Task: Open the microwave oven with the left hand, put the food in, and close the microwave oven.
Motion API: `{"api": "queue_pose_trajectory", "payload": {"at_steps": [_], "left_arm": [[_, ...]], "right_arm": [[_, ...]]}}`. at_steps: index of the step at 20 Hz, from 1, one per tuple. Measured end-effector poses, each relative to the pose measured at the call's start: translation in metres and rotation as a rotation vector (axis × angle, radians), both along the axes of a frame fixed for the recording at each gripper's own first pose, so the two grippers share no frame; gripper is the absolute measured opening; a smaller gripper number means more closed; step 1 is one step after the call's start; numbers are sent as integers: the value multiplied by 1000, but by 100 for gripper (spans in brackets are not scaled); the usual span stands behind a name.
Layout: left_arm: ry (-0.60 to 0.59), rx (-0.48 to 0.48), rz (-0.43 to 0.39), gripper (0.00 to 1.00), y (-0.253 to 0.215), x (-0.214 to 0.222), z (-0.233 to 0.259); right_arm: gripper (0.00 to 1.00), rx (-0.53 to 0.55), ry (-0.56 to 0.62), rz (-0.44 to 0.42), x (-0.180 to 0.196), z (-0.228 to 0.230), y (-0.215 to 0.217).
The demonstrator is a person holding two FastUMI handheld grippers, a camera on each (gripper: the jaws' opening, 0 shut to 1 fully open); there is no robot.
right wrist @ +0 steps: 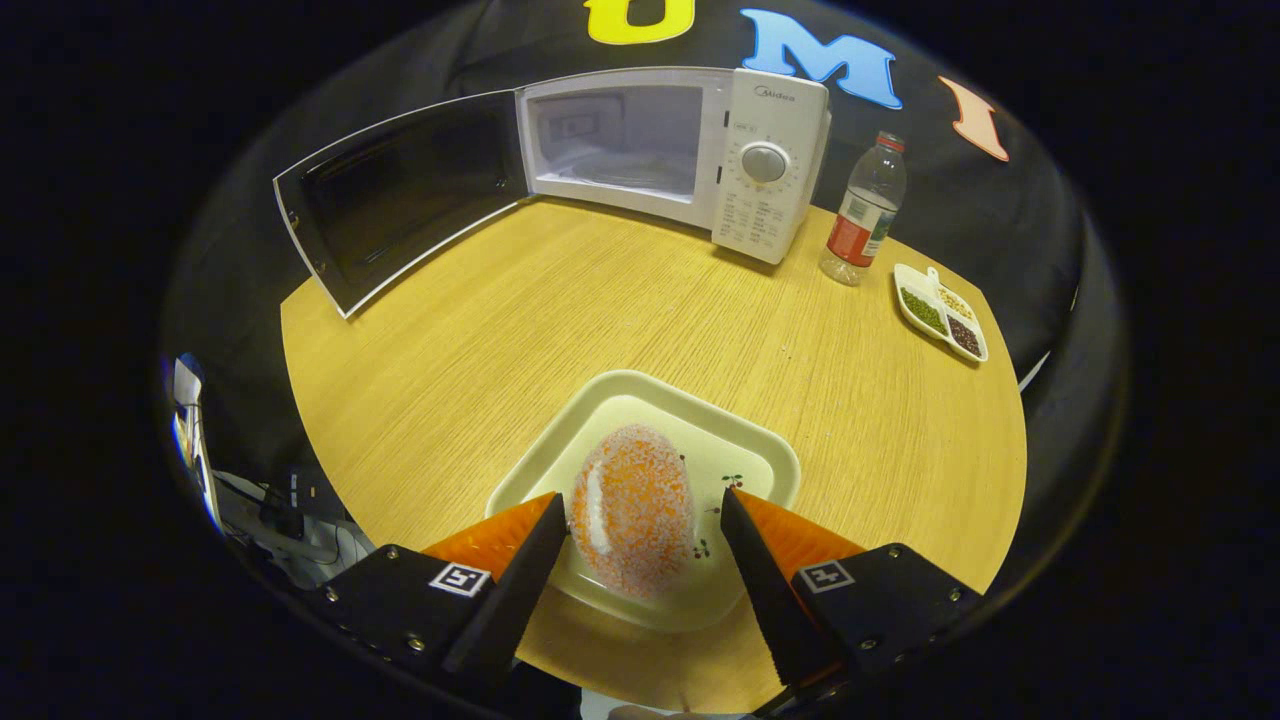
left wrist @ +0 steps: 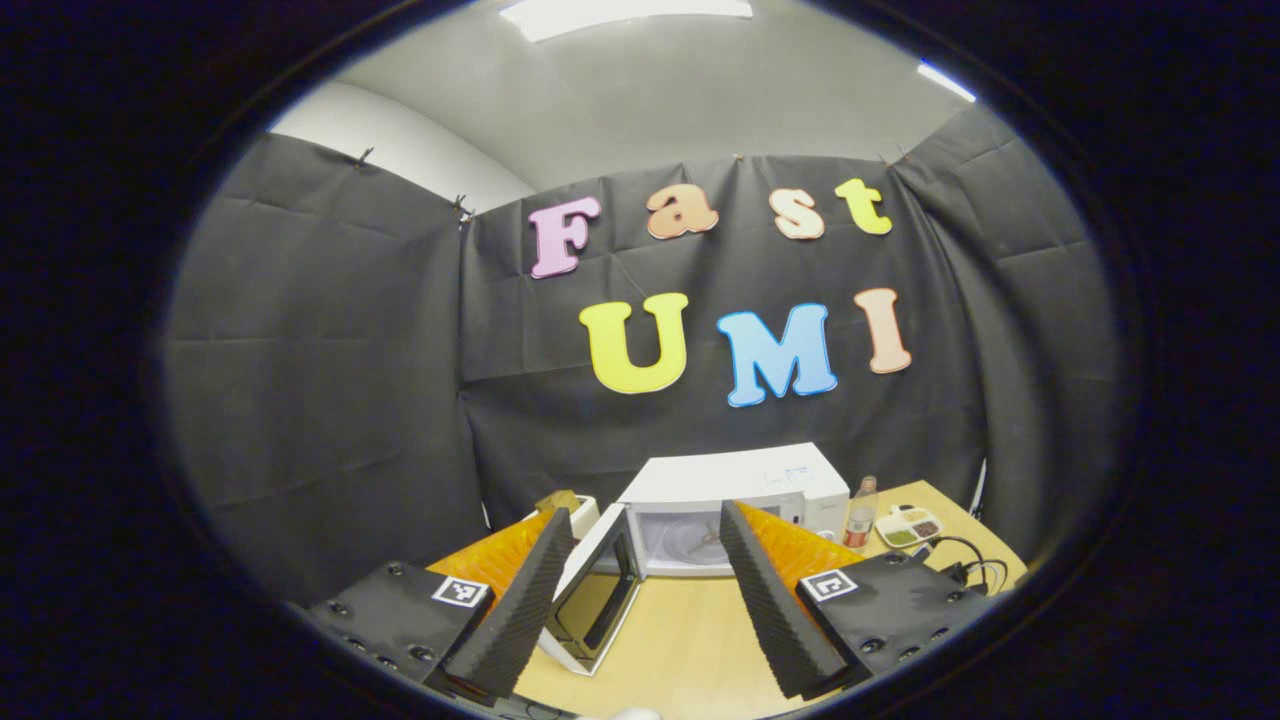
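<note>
My left gripper (left wrist: pixel 645 520) sits raised and level, pointing straight across the table (left wrist: pixel 690 640) at the microwave (left wrist: pixel 735 505). Its two fingers are spread wide apart with nothing between them; through the gap I see the oven's white cavity and the swung-out door (left wrist: pixel 595 600), which hangs open toward my left finger (left wrist: pixel 520 590). To the right of the oven stand a bottle (left wrist: pixel 861 512) and a small divided dish (left wrist: pixel 908 526), with dark cables (left wrist: pixel 965 565) near my right finger.

My right gripper (right wrist: pixel 640 505) is tilted downward over the near edge of the table (right wrist: pixel 480 330), looking steeply onto a pale square plate (right wrist: pixel 745 440). The food (right wrist: pixel 632 508), a rounded orange-and-white crumbed piece, lies on that plate between my fingers. The left finger (right wrist: pixel 520 590) seems to touch its side; the right finger stands a little apart from it, so the tongs are released around the food, not clenched on it.

Beyond the plate, at the far side of the table, the microwave (right wrist: pixel 690 150) is open, its door (right wrist: pixel 400 210) swung fully to the left and the cavity bare. The bottle (right wrist: pixel 862 210) stands just right of the oven's control panel, and the divided dish (right wrist: pixel 940 312) with green, pale and dark fillings lies farther right, near the table's edge.
</note>
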State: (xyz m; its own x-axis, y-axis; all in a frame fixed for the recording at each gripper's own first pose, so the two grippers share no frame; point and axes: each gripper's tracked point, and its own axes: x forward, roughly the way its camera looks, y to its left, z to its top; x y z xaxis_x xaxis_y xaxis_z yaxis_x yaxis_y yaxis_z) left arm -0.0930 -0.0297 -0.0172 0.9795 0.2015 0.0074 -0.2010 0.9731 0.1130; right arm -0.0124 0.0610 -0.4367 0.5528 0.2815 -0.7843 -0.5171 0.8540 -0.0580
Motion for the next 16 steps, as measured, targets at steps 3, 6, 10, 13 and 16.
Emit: {"api": "queue_pose_trajectory", "payload": {"at_steps": [3,6,10,13,16], "left_arm": [[4,-7,1,100,8,7,-1],[4,-12,-11,100,13,15,-4],[8,-18,-41,100,17,29,-10],[27,-44,-56,100,27,41,-21],[22,-48,-70,100,39,48,-21]], "right_arm": [[96,-9,27,-7,1,-7,4],[96,-10,64,3,-2,-15,8],[77,3,88,6,1,-17,11],[58,17,144,-19,0,-9,8],[58,26,118,-58,12,10,2]]}}
